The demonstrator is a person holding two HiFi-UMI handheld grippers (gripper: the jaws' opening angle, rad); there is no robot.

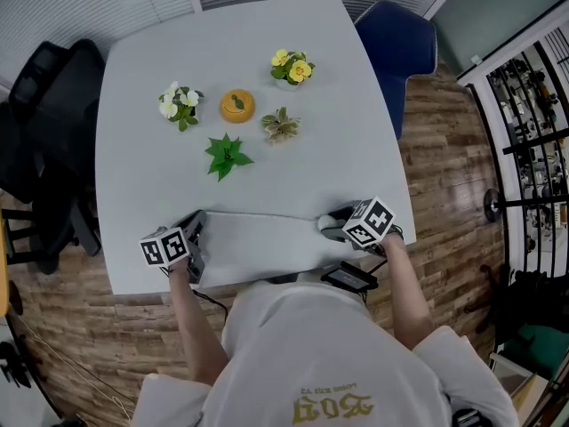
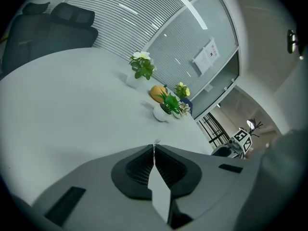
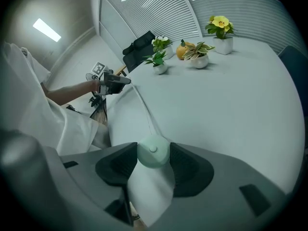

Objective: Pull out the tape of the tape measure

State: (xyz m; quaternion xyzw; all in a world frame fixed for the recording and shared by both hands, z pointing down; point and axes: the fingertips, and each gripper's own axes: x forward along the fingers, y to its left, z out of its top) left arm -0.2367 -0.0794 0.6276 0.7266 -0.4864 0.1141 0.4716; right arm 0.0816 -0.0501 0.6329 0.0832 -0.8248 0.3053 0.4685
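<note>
Currently, the desk (image 1: 160,194) carries small plants (image 1: 227,154) on its far half. Near its front edge, the right hand-held gripper (image 3: 153,154) holds its jaws wide, clamped on the round, pale-green tape measure (image 3: 153,148). The left hand-held gripper (image 2: 154,150), jaws pressed together, pinches the end of the tape (image 3: 143,113), which runs thin between the two.

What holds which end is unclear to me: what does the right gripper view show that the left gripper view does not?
Only the right gripper view: the round pale green tape measure case gripped between the fingers of the right gripper. Only the left gripper view: the left gripper with its fingers shut on the end of the white tape. Both: the white table, the potted plants and the orange ornament.
</note>
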